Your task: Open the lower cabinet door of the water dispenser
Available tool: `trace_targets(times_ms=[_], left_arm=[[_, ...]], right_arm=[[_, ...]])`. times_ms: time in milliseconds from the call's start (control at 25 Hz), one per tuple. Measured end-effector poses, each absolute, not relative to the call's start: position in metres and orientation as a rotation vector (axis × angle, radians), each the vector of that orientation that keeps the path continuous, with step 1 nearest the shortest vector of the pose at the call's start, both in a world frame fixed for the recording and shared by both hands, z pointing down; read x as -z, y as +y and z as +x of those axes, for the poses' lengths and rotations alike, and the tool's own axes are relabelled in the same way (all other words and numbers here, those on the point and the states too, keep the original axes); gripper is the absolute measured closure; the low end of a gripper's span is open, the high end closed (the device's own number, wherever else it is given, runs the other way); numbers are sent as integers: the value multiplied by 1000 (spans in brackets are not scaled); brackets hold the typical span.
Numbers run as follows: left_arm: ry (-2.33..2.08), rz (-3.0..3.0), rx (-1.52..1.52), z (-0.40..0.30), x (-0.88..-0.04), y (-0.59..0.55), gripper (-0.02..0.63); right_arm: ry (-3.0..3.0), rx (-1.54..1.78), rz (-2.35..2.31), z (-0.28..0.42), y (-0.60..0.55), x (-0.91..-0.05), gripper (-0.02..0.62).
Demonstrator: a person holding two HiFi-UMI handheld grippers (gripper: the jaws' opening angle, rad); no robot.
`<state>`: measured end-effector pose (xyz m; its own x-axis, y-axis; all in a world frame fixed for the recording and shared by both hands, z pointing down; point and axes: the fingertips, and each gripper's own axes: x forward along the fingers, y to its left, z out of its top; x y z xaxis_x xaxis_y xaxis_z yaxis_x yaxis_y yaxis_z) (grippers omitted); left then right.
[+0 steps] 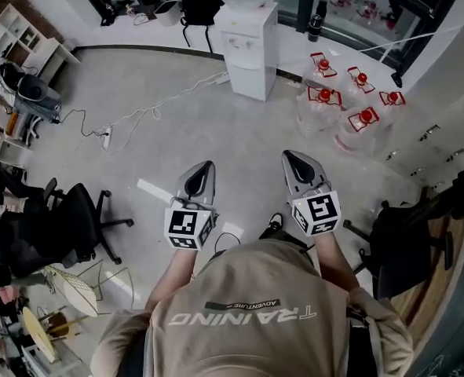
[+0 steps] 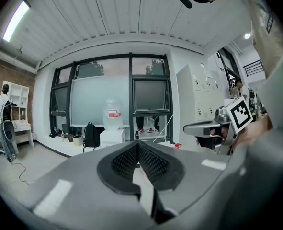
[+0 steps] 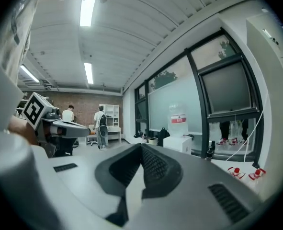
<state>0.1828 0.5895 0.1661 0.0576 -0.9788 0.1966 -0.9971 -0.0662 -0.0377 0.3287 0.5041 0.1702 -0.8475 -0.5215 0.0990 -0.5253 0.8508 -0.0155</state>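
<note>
1. Holding its jaws together on nothing, the left gripper [image 1: 207,166] hangs over open floor, well apart from the water dispenser [image 1: 250,49] by the far window wall. A cable [image 1: 149,112] trailing across the floor on that side could catch a foot.
2. The lower cabinet door [image 1: 246,78] looks closed, and jaws that meet it pressed together would likely slip off its edge.
3. The right gripper [image 1: 290,155], jaws likewise together and empty, could knock the water bottles [image 1: 341,112] near the dispenser's right.

Bright ceiling lights [image 3: 87,11], fisheye-warped edges, dark corners
</note>
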Motion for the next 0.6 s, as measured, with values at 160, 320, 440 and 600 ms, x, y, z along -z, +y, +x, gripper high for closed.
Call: trace_targets(times_ms=[160,320,440,600], left_arm=[[-2056,2217,-269,204,-166,539,615],[-2040,2201,-296,218,-175,503,615],[-2028,2220,-322,230,-175,480,615],[-1997,2244,-339,241,-177,457,615]], right_arm=[[-2928,-82,847,350,449,-182,588],[-2930,-125,852,365,412,-194,588],[-2927,-164,862,374,393,-202,588],[-2932,-178,864,382,380,-204,588]])
